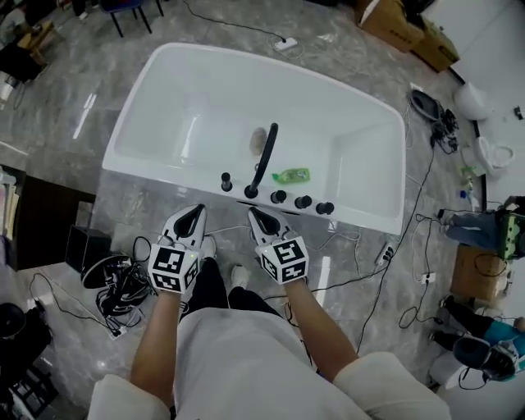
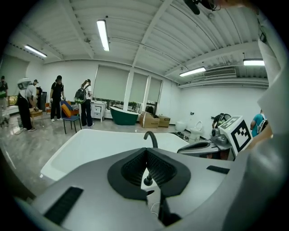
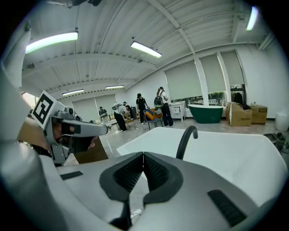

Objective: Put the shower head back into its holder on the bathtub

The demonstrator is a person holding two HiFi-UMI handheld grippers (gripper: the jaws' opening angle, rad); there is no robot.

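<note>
The white bathtub [image 1: 131, 135] lies ahead of me in the head view. On its near rim stands a curved black faucet spout [image 1: 264, 156], which also shows in both gripper views [image 2: 151, 137] [image 3: 185, 140]. Left of the spout a short black upright piece [image 1: 226, 182] sits on the rim; I cannot tell whether it is the shower head. Three black knobs [image 1: 303, 201] sit to the right. My left gripper [image 1: 195, 212] [image 2: 145, 151] and right gripper [image 1: 256, 215] [image 3: 143, 154] hover just short of the rim. Both are shut, with nothing held.
A green object [image 1: 291, 175] lies inside the tub near the faucet. Cables and a power strip [image 1: 385, 254] trail over the marble floor. Cardboard boxes [image 1: 406, 25] stand at the back right. Several people [image 2: 56, 101] and a dark green tub [image 2: 123, 115] are far behind.
</note>
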